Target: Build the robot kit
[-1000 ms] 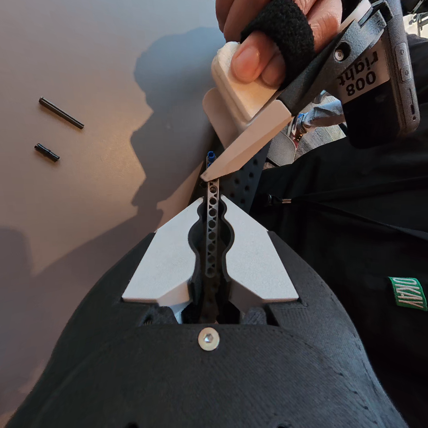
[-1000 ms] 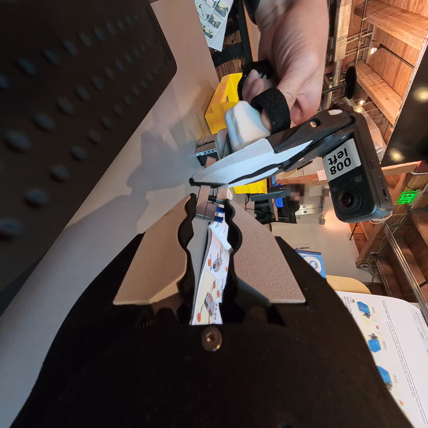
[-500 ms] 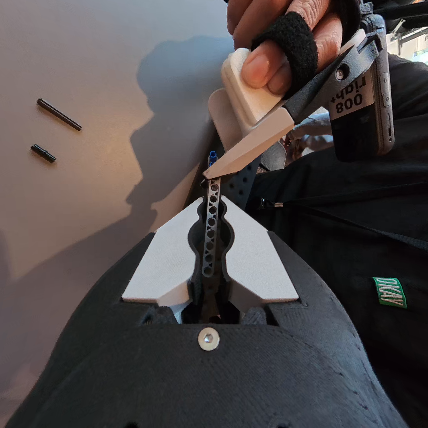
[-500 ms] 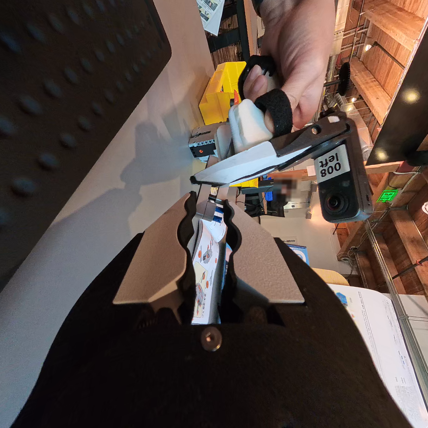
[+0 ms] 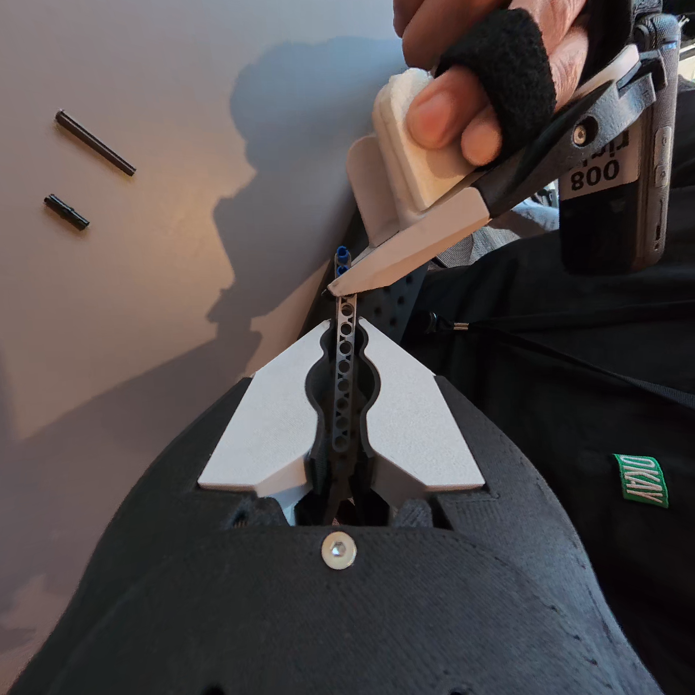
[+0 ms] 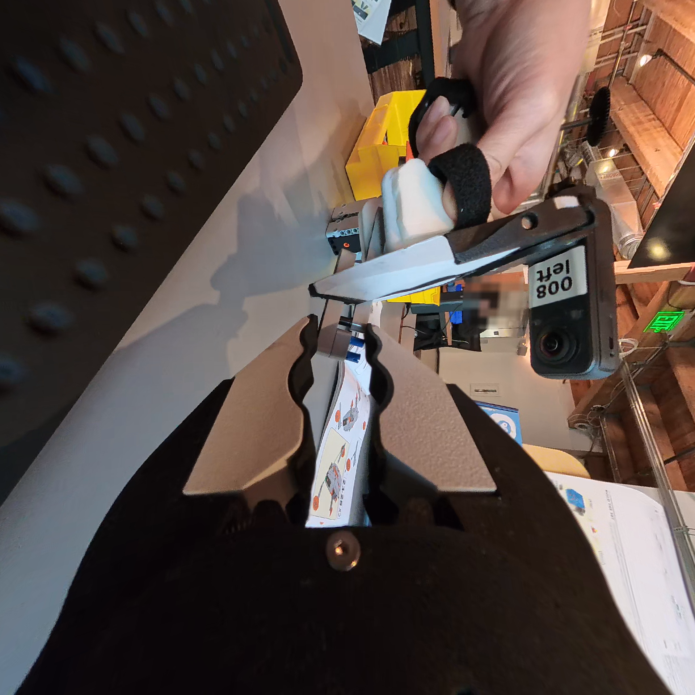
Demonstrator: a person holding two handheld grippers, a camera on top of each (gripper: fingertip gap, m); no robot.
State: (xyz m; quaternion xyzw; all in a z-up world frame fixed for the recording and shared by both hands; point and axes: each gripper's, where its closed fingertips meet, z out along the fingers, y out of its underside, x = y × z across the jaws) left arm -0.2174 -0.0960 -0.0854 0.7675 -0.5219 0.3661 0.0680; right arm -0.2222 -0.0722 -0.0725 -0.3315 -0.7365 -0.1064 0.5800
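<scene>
Grey bench (image 5: 113, 301) across the 9 to 12 o'clock side; black jacket (image 5: 564, 376) at 3 o'clock. Dark dimpled panel (image 6: 113, 113) at 10 o'clock in right wrist view, yellow bin (image 6: 376, 150) at 12, instruction booklet (image 6: 338, 432) under the fingers. Left gripper (image 5: 344, 323) fingers clamped on a grey holed beam (image 5: 344, 361), held edge-up and pointing to 12 o'clock. Right gripper (image 6: 338, 327) fingers straddling the beam's far end, narrow gap between them; cannot tell whether actually pinching. Two blue pins (image 5: 341, 259) in the beam tip, now both showing past the right finger where only one showed a second ago. Long black axle (image 5: 94, 143) and short black axle (image 5: 66, 212) loose at 10 o'clock, well apart from both.
</scene>
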